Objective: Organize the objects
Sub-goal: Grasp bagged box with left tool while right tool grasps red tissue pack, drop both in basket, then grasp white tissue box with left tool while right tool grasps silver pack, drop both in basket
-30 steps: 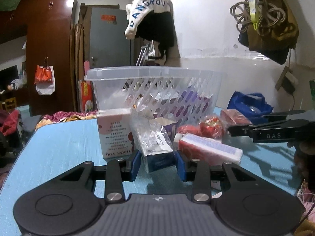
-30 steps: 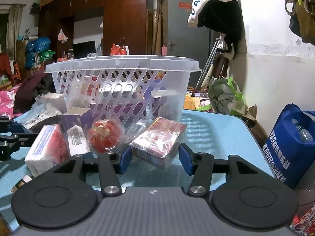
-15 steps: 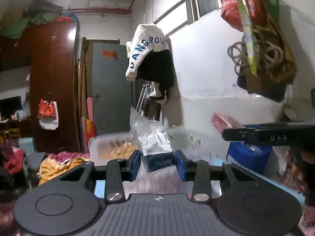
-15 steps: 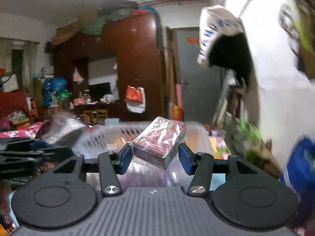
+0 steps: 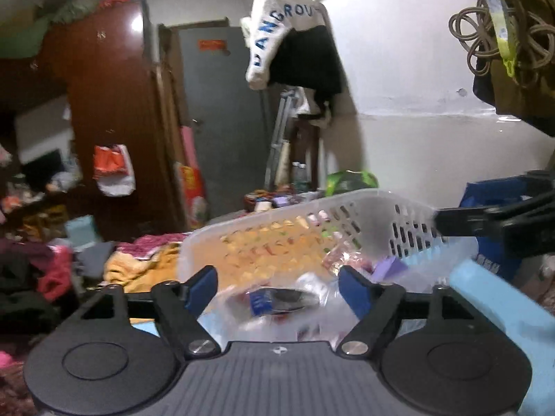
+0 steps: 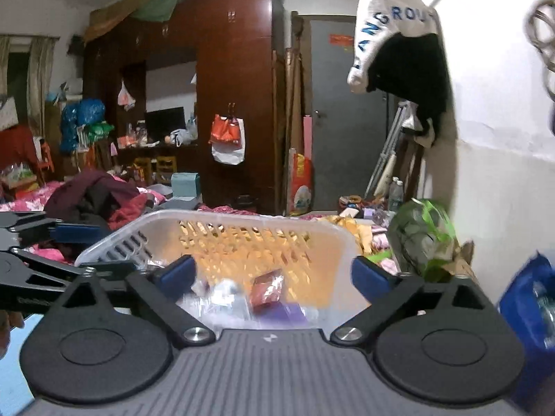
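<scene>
My left gripper (image 5: 277, 286) & right gripper (image 6: 274, 277) hung spread wide, empty, above the basket (image 6: 312, 239). Blue packet (image 5: 274, 301) & red pack (image 6: 266, 289) lay inside the basket, w/ other wrapped bits.

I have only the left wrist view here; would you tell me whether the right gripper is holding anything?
Observer: No. The right gripper is open, with nothing between its fingers.
Operator: Thank you. Where is the red packet, then?
Observer: The red packet lies inside the basket, beside a clear bag.
</scene>
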Demonstrator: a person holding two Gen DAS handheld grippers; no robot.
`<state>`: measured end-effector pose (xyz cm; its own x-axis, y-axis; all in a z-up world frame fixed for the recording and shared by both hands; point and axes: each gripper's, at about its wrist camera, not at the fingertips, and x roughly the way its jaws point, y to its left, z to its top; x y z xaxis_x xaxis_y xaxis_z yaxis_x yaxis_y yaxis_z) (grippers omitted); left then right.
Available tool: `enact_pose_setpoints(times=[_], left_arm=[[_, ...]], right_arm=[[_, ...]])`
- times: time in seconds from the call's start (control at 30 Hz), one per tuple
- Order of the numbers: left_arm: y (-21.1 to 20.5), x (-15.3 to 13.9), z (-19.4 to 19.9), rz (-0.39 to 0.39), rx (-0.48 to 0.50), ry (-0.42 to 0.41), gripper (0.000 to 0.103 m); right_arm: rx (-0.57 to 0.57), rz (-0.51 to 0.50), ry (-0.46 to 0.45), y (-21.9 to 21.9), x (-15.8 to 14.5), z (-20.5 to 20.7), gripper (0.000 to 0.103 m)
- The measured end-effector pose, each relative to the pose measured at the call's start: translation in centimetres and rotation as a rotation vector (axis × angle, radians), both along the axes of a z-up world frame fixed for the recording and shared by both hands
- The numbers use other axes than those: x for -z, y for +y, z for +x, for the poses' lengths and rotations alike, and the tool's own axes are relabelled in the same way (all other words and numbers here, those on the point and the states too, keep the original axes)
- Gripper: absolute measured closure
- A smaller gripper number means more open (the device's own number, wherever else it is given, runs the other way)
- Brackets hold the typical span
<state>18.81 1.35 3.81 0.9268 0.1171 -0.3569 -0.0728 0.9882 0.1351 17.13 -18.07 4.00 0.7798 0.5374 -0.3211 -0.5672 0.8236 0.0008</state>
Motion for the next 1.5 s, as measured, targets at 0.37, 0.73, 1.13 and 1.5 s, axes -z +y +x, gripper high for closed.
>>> enact_pose_setpoints(times=[0.37, 0.73, 1.13, 1.5], left_arm=[[-2.0, 0.8, -4.1, 0.01, 0.017, 0.036, 0.016], [-0.1, 3.4, -4.0, -0.068, -0.006, 0.086, 0.016], [4.7, 8.4, -1.2, -0.174, -0.096, 0.205, 0.016], [5.6, 9.6, 1.5, -0.247, -0.151, 0.214, 0.019]], right_arm=[[0.059, -0.004, 0.077, -3.5, 3.1, -0.8, 0.0], [0.058, -0.021, 0.135, -3.6, 6.1, -0.9, 0.0], [0.06, -0.133, 0.22, -2.3, 9.9, 0.8, 0.014], [0.058, -0.2, 0.235, -1.4, 10.6, 0.6, 0.047]])
